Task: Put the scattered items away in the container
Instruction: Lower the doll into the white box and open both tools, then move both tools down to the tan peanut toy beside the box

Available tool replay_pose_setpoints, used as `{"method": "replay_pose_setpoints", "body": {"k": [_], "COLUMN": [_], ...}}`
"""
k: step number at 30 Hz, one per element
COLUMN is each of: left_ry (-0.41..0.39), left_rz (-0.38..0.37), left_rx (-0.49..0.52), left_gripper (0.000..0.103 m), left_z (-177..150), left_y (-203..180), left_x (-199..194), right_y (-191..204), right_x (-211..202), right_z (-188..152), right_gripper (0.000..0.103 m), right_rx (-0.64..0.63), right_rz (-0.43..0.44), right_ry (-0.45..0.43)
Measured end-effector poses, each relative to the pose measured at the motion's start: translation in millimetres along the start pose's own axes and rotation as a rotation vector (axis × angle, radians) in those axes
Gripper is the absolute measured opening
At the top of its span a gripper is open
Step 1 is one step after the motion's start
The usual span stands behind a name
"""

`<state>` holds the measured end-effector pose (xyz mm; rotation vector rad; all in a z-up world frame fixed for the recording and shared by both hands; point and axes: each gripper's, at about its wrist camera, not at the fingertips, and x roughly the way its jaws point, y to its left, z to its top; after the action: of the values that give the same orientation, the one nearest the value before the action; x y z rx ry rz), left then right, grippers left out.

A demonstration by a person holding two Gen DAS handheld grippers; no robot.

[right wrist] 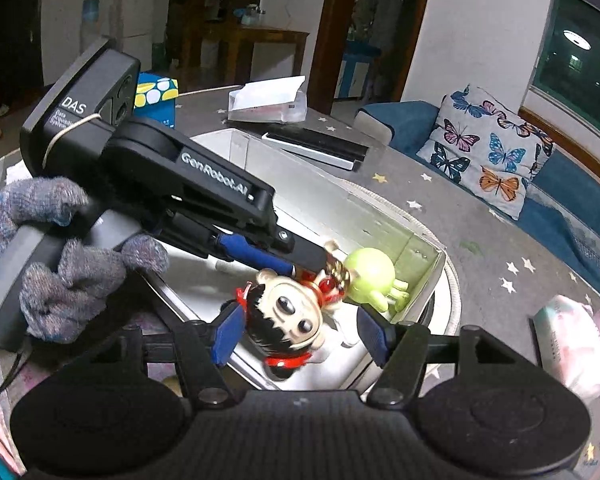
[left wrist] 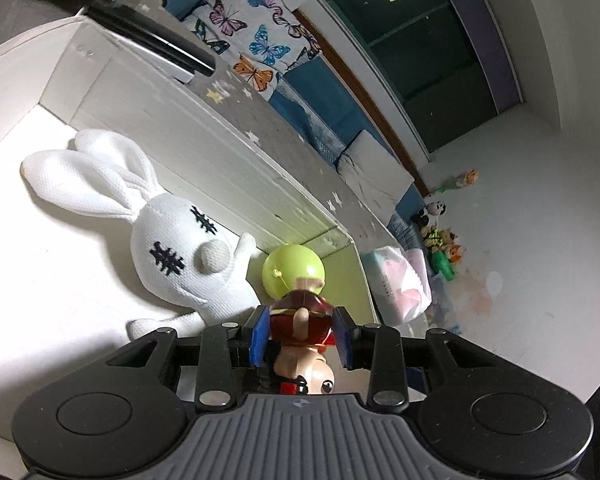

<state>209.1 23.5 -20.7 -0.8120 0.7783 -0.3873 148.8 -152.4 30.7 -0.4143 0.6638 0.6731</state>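
My left gripper (left wrist: 302, 334) is shut on a doll figure (left wrist: 302, 320) with a red outfit, black hair and a big pale face, held over the inside of a white box (left wrist: 204, 140). The doll's face shows in the right wrist view (right wrist: 290, 314), with the left gripper body (right wrist: 188, 184) above it. A white plush rabbit (left wrist: 172, 240) and a green round toy (left wrist: 292, 270) lie in the box; the green toy (right wrist: 370, 272) is near its corner. My right gripper (right wrist: 300, 336) is open, its blue pads either side of the doll's head without touching.
The box (right wrist: 424, 260) stands on a grey star-patterned table (right wrist: 480, 232). A tissue pack (right wrist: 576, 344) lies to the right, a black and white flat box (right wrist: 316, 148) and a white carton (right wrist: 268, 100) behind. A butterfly cushion (right wrist: 488, 152) lies on the blue sofa.
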Motion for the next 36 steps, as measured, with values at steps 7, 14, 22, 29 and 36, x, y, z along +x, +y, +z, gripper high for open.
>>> {"method": "replay_pose_setpoints", "body": {"k": [7,14,22,29,36], "left_ry": [-0.014,-0.035,-0.075,-0.127,-0.169], "left_rz": [0.010,0.025,0.041,0.044,0.074], "left_rx": [0.017,0.046,0.087,0.126,0.226], "left_gripper": [0.036,0.036,0.036,0.036,0.036], "left_z": [0,-1,-7,-19,-52], "left_y": [-3,-7,-14,-21,-31], "left_x": [-2,-13,-29,-54,-86], "right_y": [5,9,17,34,51], "right_x": [-14,-31,-54,-71,-72], "right_z": [-6,-19,-34,-62,-91], "right_gripper": [0.064,0.064,0.069,0.075,0.076], "right_rx": [0.040,0.092,0.152,0.190,0.254], "right_rz": [-0.011,-0.013,-0.028,-0.051,-0.056], "right_ry": [-0.048,-0.093,-0.165,-0.197,-0.176]}}
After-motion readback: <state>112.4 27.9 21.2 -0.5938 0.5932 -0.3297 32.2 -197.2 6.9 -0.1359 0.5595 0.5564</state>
